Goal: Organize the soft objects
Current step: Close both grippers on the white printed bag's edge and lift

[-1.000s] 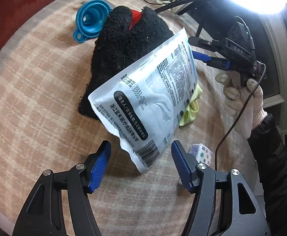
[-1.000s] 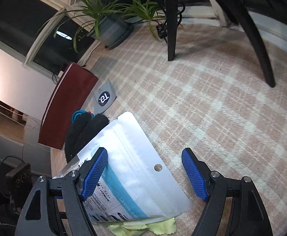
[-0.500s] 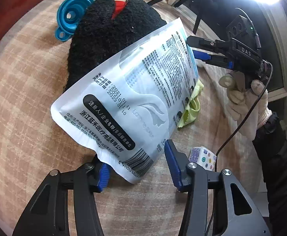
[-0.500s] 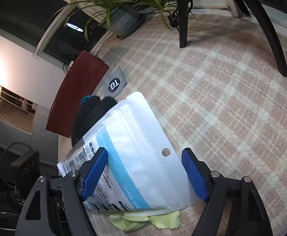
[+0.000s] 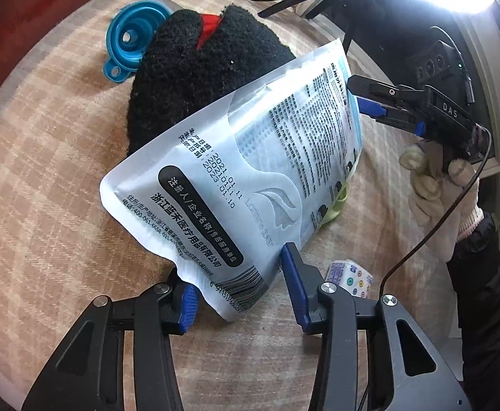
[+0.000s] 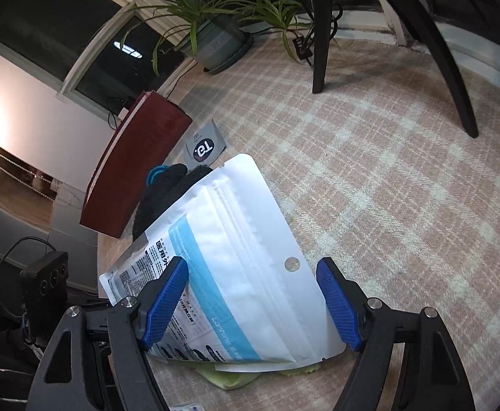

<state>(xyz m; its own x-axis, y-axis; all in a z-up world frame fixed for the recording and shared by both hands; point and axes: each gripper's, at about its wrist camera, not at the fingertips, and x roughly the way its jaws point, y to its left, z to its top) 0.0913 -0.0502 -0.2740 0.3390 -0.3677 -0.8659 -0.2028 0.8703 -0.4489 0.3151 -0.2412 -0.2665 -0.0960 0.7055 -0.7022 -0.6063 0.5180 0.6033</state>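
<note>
Left wrist view: the left gripper (image 5: pixel 239 284) has just been closing and now pinches the barcode corner of the white mask pouch (image 5: pixel 246 171), both blue pads against it. The pouch leans tilted over the black plush item (image 5: pixel 195 68) in the middle of the checked tablecloth (image 5: pixel 44 178). The step in hand appears to be securing the pouch for relocation. The next move calls for a lift that clears the plush without dragging it. A blue funnel (image 5: pixel 130 41) lies beyond the plush; a small printed packet (image 5: pixel 351 275) lies just beside the gripper.

Right wrist view: the right gripper (image 6: pixel 253 303) stands wide, its pads apart on either side of the pouch's (image 6: pixel 243 257) sealed end, holding nothing. A yellow-green cloth (image 6: pixel 229 378) lies under the pouch and may drag along. A dark red box (image 6: pixel 137 167) stands at the tablecloth's (image 6: pixel 404 205) far edge.
</note>
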